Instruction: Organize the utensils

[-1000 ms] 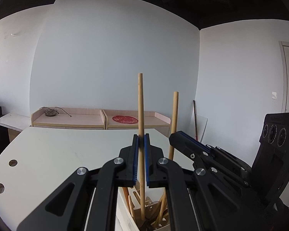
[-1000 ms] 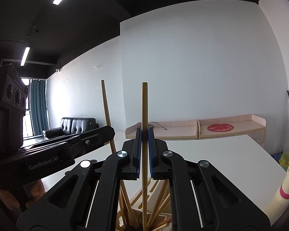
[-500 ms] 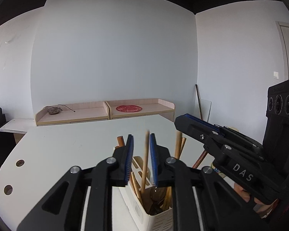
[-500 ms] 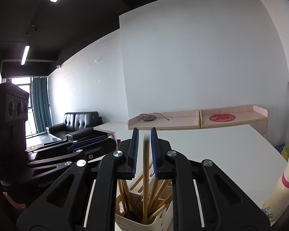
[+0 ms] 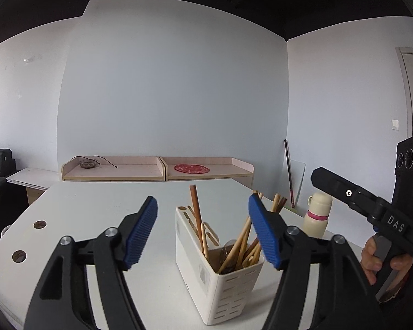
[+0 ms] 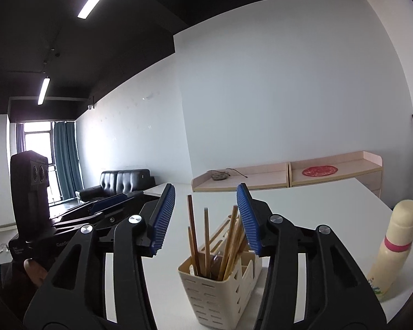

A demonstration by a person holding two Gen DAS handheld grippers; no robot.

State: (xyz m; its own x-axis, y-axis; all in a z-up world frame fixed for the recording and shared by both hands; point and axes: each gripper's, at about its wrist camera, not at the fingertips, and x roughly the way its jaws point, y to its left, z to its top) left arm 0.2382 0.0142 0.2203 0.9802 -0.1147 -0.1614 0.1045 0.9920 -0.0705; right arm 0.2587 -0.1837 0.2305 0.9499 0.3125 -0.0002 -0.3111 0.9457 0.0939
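Holder: white slotted plastic utensil caddy (image 5: 220, 269) stands on the white table (image 5: 96, 209), near edge, centre of both wrist views.
Contents: wooden chopsticks and sticks (image 5: 197, 214) stand upright or lean in its compartments; judged sorted there so handles stay reachable.
Left gripper (image 5: 202, 231): jaws opening, blue ribbed pads (image 5: 141, 231) wide apart; nothing between them, caddy sits beyond the tips.
Right gripper (image 6: 206, 217): jaws opening, about half spread; stick tops (image 6: 206, 225) show through the gap but lie farther off, untouched.
Bystander: cream bottle with pink band (image 6: 393, 250) stands right of the caddy, apart.
Judgement: both releases look complete; sticks rest in the caddy.
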